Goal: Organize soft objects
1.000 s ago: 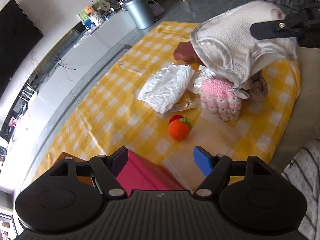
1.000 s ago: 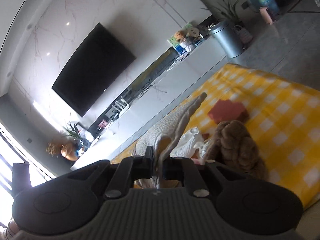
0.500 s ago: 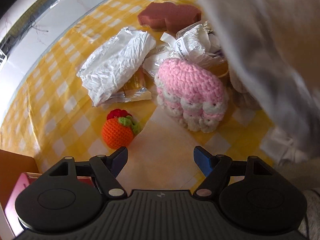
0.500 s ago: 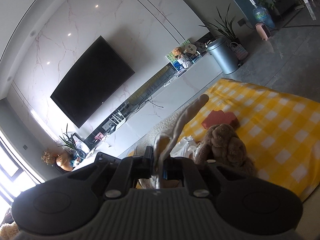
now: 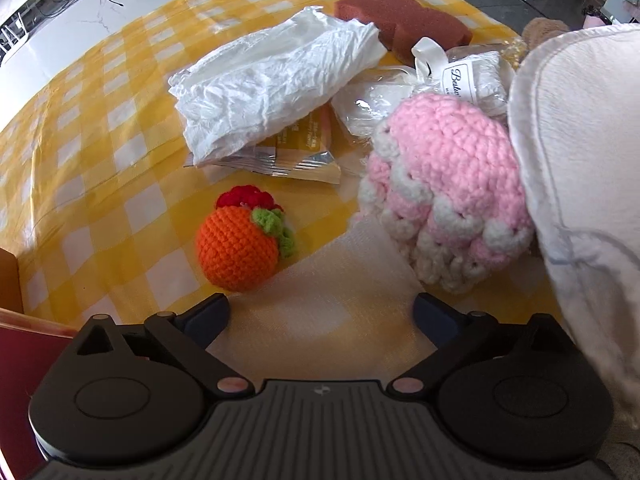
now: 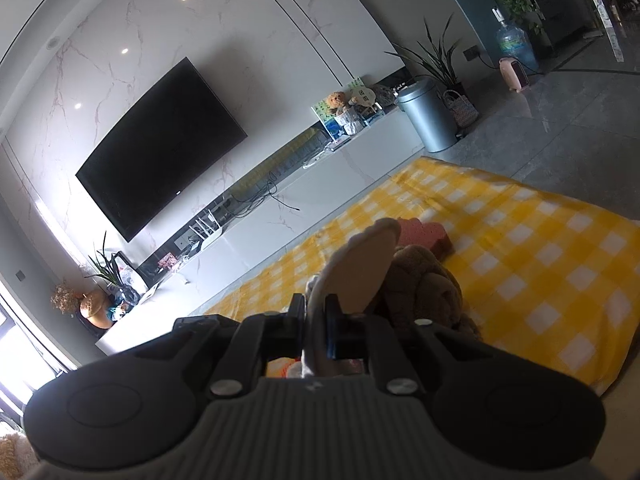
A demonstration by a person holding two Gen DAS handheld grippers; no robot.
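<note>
My left gripper is open and empty, low over a pale cloth napkin on the yellow checked cloth. An orange crochet fruit lies just ahead of its left finger, and a pink and white crochet piece ahead of its right finger. My right gripper is shut on a white fleece cloth, held up off the table. That cloth also hangs at the right edge of the left wrist view.
A crumpled white plastic bag, a foil snack packet, a wrapped white gift bundle and a brown sponge lie behind. A brown plush toy sits below the right gripper. A cardboard box with a red lining is at the left.
My left gripper has moved forward and down, close over the napkin and the crochet toys. The right gripper still holds the white cloth and has lifted and tilted a little.
</note>
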